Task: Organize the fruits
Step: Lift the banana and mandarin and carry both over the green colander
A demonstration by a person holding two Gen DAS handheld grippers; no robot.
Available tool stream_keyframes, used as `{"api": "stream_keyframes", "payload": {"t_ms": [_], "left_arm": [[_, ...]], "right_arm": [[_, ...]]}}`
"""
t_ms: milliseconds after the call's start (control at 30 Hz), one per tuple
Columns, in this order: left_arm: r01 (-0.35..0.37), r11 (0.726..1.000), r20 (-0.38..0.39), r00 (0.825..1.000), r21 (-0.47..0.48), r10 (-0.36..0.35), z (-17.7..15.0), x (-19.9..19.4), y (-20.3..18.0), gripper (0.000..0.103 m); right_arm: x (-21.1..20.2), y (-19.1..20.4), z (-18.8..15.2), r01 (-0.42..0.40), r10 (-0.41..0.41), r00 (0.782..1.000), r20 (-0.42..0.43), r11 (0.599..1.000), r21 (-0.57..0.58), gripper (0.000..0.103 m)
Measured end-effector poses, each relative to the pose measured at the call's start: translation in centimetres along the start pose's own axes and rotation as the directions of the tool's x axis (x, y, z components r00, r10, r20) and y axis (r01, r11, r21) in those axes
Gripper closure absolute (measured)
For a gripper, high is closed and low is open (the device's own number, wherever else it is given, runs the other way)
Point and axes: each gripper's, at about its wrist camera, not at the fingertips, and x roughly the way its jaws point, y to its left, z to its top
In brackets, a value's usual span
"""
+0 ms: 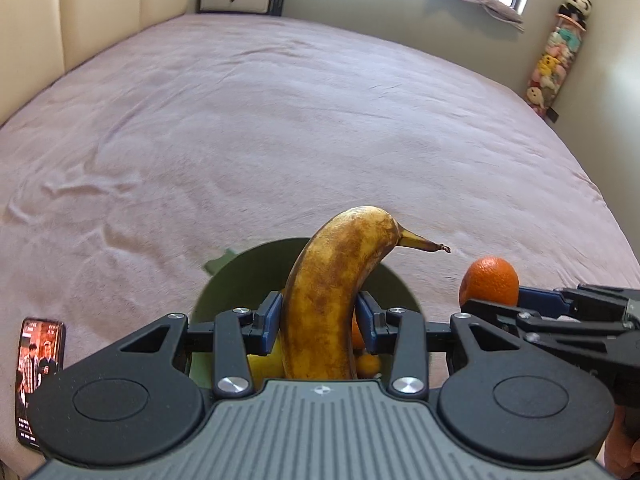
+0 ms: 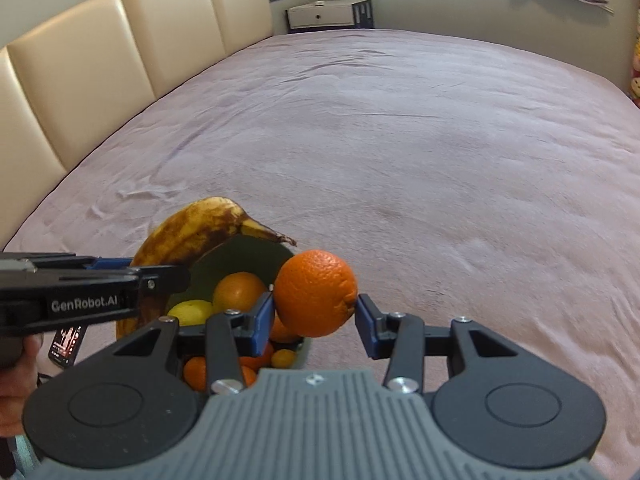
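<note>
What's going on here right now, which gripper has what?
A person is sorting fruit on a bed with two handheld grippers. The left gripper is shut on a brown-spotted banana, and the right gripper is shut on an orange. Both fruits are held up above a green bowl that sits on the bed and holds more oranges and a lemon. A phone lies on the bed beside the bowl.

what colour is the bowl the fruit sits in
Dark olive green bowl, clearest in the right wrist view.
</note>
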Motion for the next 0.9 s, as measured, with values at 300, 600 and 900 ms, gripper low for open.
{"api": "stream_keyframes", "payload": {"t_ms": [300, 600, 900], "left_arm": [[-0.029, 1.000, -0.085, 0.996, -0.006, 0.029, -0.2, 2.1, 2.9, 0.058], [-0.057, 0.994, -0.133, 0.990, -0.093, 0.044, -0.4, 4.4, 5.0, 0.058], [-0.050, 0.990, -0.146, 0.989, -0.131, 0.031, -0.8, 5.5, 4.9, 0.059]], "right_arm": [[2.7, 1.6, -0.3, -0.045, 0.043, 0.999, -0.029, 0.995, -0.094, 0.061], [4.8, 2.7, -0.6, -0.088, 0.080, 0.995, -0.067, 0.986, -0.139, 0.061], [6.4, 2.9, -1.1, -0.098, 0.084, 0.992, -0.098, 0.985, -0.146, 0.061]]}}
